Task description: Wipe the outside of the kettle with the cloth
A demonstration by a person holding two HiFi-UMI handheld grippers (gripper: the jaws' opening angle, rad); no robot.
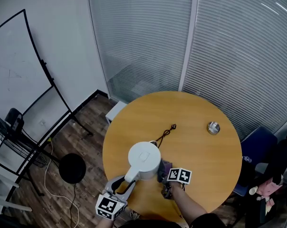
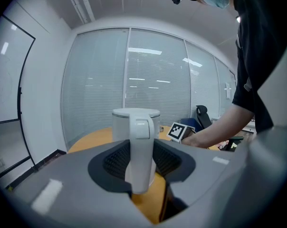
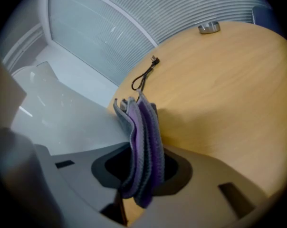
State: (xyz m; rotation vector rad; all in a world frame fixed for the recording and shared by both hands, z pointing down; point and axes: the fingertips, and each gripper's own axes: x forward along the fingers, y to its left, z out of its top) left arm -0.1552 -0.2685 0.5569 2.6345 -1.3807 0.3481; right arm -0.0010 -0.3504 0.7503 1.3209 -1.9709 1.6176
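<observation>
A white kettle point(image 1: 143, 160) stands near the front edge of the round wooden table point(image 1: 191, 108). My left gripper point(image 1: 124, 183) comes in from the lower left and is shut on the kettle's handle point(image 2: 139, 151), which stands upright between the dark pads. My right gripper point(image 1: 164, 174) sits just right of the kettle. It is shut on a folded purple and grey cloth point(image 3: 144, 141), which sticks up out of the jaws. In the right gripper view the cloth lies beside the kettle's white wall point(image 3: 62, 113); I cannot tell whether they touch.
A black cable point(image 1: 166, 133) lies on the table behind the kettle. A small round metal object point(image 1: 213, 127) sits at the far right. A whiteboard stand point(image 1: 34, 80) and a fan point(image 1: 10, 141) are on the floor at left, a blue chair point(image 1: 257, 148) at right.
</observation>
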